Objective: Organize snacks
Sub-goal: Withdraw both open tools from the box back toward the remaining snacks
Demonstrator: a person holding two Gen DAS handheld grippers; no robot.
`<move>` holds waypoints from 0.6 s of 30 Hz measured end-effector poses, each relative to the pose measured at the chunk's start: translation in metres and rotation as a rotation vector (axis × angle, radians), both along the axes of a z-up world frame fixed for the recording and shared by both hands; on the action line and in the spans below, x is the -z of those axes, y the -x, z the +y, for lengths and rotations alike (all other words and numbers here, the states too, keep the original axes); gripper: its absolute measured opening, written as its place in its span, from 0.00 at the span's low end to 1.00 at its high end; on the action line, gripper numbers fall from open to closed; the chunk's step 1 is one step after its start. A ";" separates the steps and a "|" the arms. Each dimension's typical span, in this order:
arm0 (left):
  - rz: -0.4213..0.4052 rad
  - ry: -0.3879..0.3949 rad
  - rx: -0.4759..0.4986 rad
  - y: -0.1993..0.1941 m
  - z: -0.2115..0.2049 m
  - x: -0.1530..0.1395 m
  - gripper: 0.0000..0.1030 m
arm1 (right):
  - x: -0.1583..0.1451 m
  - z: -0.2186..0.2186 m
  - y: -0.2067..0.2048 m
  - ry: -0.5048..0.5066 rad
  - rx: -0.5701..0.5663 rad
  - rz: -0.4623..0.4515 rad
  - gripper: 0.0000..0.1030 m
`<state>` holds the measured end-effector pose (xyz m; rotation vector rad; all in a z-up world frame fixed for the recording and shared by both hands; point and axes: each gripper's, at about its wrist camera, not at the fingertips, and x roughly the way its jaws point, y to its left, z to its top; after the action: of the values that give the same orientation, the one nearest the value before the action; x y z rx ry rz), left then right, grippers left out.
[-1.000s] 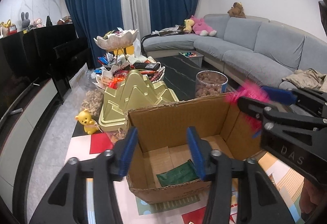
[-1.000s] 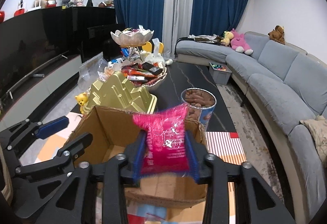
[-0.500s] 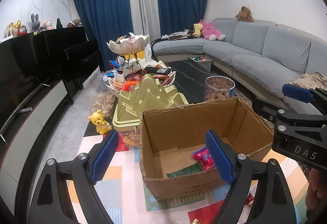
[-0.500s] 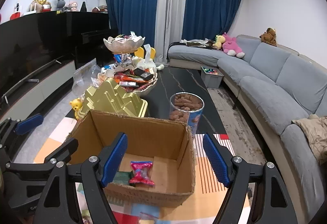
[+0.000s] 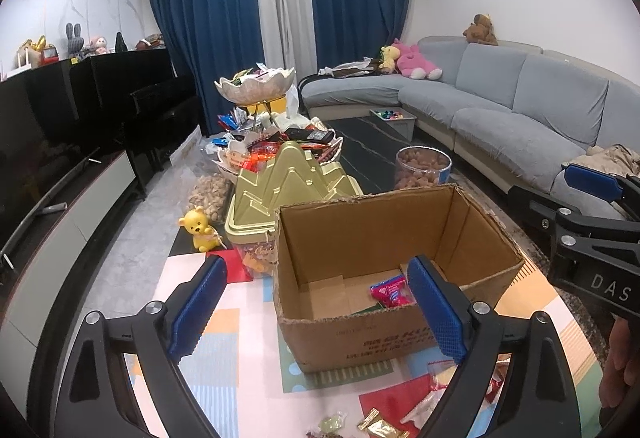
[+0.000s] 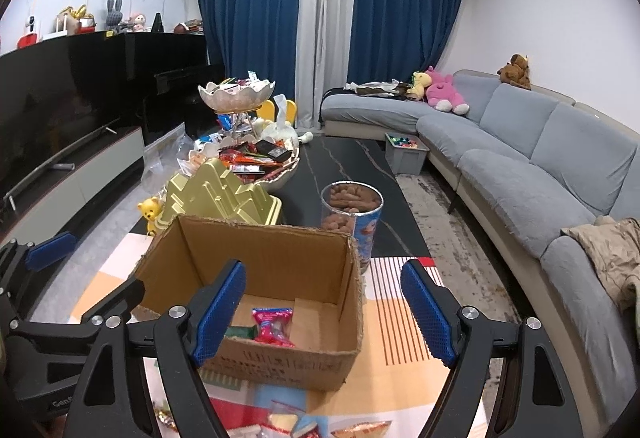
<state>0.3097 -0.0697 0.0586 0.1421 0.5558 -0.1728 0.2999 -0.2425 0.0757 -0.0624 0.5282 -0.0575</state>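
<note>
Your left gripper [image 5: 316, 304] and right gripper [image 6: 322, 308]: jaws have just been opening, released, nothing between them; pink snack packet [image 6: 273, 327], crinkled foil with twisted ends, lies flat on the floor of the open cardboard box [image 6: 280, 358], beside a dark green packet [image 6: 240, 332]; box sits on your bench [image 5: 248, 358].

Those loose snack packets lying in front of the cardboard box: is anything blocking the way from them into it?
Only the box's own front wall. The loose packets lie on the mat just before the cardboard box, whose top is open. Both the left gripper and the right gripper are open and empty.
</note>
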 end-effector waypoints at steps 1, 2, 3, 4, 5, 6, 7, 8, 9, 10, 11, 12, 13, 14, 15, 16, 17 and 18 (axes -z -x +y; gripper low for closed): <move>0.000 0.003 0.002 0.002 0.000 0.000 0.90 | 0.000 -0.001 0.002 -0.002 0.003 0.001 0.78; 0.001 0.006 0.002 0.005 0.000 -0.001 0.90 | 0.000 -0.002 0.004 -0.007 0.004 0.001 0.78; 0.002 0.007 0.002 0.006 0.000 -0.001 0.90 | 0.000 -0.003 0.007 -0.013 0.004 -0.001 0.78; 0.003 0.005 0.001 0.008 -0.001 -0.001 0.90 | 0.000 -0.003 0.008 -0.013 0.004 -0.002 0.78; 0.003 0.004 0.001 0.009 -0.002 -0.001 0.90 | -0.001 -0.004 0.010 -0.012 0.005 -0.005 0.78; 0.002 0.004 0.003 0.012 -0.004 -0.002 0.90 | -0.001 -0.004 0.012 -0.010 0.005 -0.007 0.78; 0.001 0.004 0.003 0.014 -0.004 -0.002 0.90 | -0.002 -0.004 0.013 -0.010 0.004 -0.009 0.78; 0.001 0.003 0.001 0.016 -0.005 -0.002 0.90 | -0.002 -0.004 0.015 -0.009 0.004 -0.010 0.78; 0.002 0.004 0.002 0.019 -0.006 -0.002 0.90 | -0.003 -0.005 0.015 -0.008 0.006 -0.010 0.78; 0.002 0.006 0.001 0.022 -0.006 -0.002 0.90 | -0.003 -0.006 0.017 -0.008 0.007 -0.011 0.78; 0.003 0.007 -0.002 0.024 -0.007 -0.002 0.90 | -0.003 -0.008 0.019 -0.010 0.011 -0.011 0.78; 0.004 0.008 -0.007 0.025 -0.008 -0.003 0.90 | -0.003 -0.009 0.021 -0.012 0.015 -0.011 0.78; 0.006 0.011 -0.012 0.028 -0.009 -0.002 0.90 | -0.003 -0.010 0.022 -0.019 0.016 -0.010 0.78; 0.010 0.012 -0.015 0.030 -0.010 -0.001 0.90 | -0.003 -0.011 0.024 -0.024 0.015 -0.009 0.78; 0.016 0.015 -0.017 0.033 -0.011 0.000 0.90 | -0.002 -0.013 0.026 -0.031 0.015 -0.007 0.78; 0.021 0.017 -0.020 0.035 -0.012 0.001 0.90 | -0.002 -0.014 0.027 -0.034 0.014 -0.006 0.78; 0.025 0.019 -0.023 0.038 -0.013 0.002 0.90 | -0.001 -0.014 0.029 -0.036 0.012 -0.004 0.78; 0.028 0.019 -0.025 0.040 -0.014 0.002 0.90 | 0.000 -0.015 0.031 -0.036 0.010 -0.003 0.78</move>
<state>0.2701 -0.0835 0.0561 0.1143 0.5835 -0.1558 0.2690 -0.2573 0.0758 -0.0247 0.5262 -0.0578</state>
